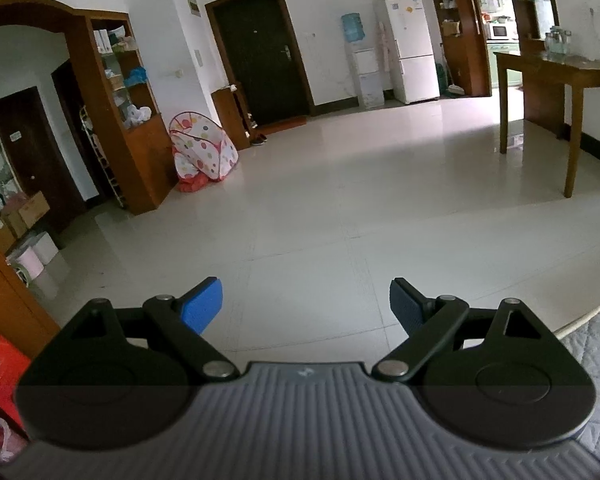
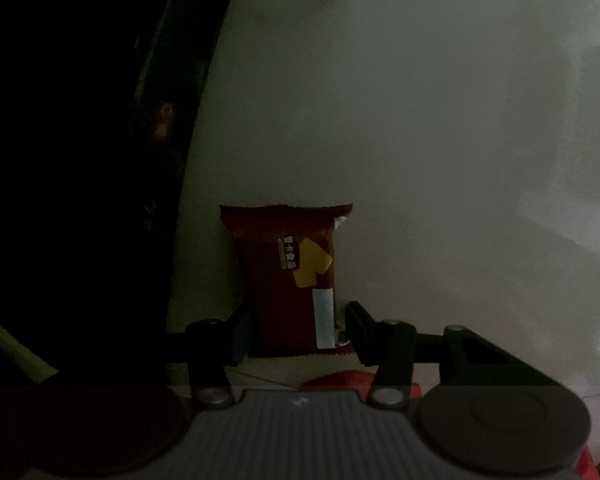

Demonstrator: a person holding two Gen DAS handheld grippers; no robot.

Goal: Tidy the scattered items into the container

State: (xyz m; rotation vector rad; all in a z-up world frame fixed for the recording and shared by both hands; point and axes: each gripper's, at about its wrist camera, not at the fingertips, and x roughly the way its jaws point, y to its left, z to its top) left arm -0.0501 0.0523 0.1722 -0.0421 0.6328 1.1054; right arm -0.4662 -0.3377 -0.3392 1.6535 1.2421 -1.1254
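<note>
My right claw (image 2: 296, 330) is closed on a red snack packet (image 2: 288, 276), one finger pressed to each side of its lower part. The packet stands upright between the fingers, crimped top edge up, with a yellow patch and a white strip on its face. It is dim in this view. Behind the packet is a pale, curved surface (image 2: 420, 140) that fills most of the frame; I cannot tell whether this is the inside wall of the container. To the left there is a dark mass with a green edge (image 2: 4, 336) at the lower left, too dark to make out. Just below the claw, something red (image 2: 340, 380) shows past its body; I cannot tell what it is.

My left claw (image 1: 306, 306) is wide open and holds nothing, its blue pads (image 1: 202, 306) well apart. It hangs above a pale tiled floor (image 1: 340, 184) and looks out across a room. At the lower right edge lies a grey quilted mat (image 1: 596, 340). At the lower left a red box (image 1: 0, 364) sits beside wooden furniture. Further out on the left stands a wooden shelf unit (image 1: 128, 112), with a spotted pop-up tent (image 1: 202, 152) on the floor just beside it. A dark door (image 1: 260, 56) is in the far wall, with a water dispenser (image 1: 360, 64) and a white fridge (image 1: 410, 48) to its right. A wooden table (image 1: 556, 72) stands at the right, with jars on it.
</note>
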